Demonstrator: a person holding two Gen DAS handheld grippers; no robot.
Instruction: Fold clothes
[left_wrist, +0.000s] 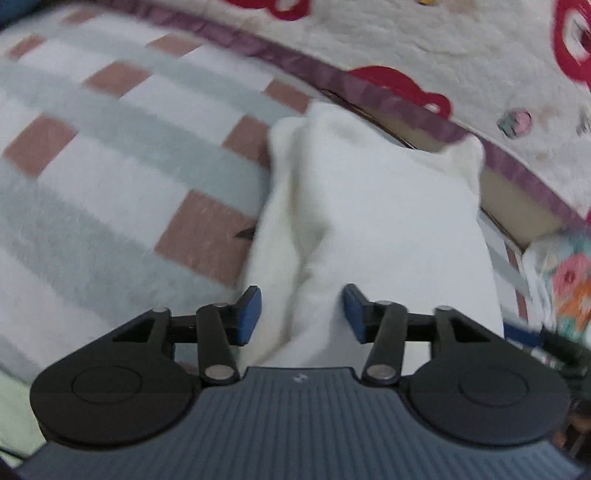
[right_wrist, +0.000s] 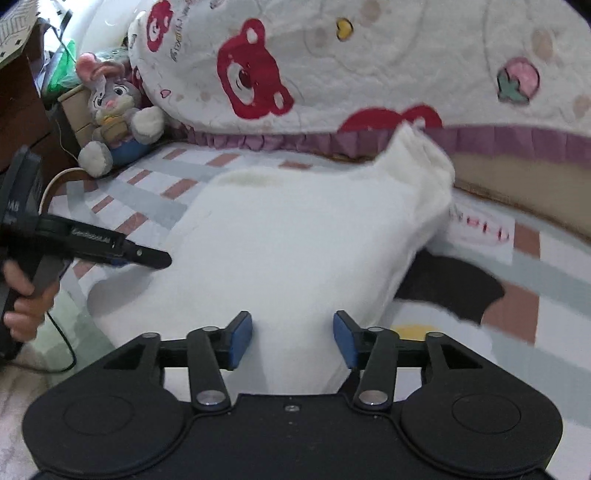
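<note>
Over on the left, the left gripper (left_wrist: 302, 314) hangs with jaws parted, gripping nothing, above the near left edge of the fluffy white fleece garment (left_wrist: 376, 221) spread on the checked grey, white and pink bedcover (left_wrist: 110, 155); its long axis runs straight away from the fingers. Further right, the right gripper (right_wrist: 292, 339), jaws likewise parted and empty, sits just as near over the near hem.

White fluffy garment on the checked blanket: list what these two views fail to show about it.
- Left wrist view: motion blur smears the white fluffy garment; seams and garment type unreadable.
- Both views: its near edge is hidden under the claw bodies, left claw, right claw.
- Right wrist view: a dark item lies partly beneath the garment; cannot identify it.
- Right wrist view: pink lettering on the checked blanket is too blurred to read.
</note>
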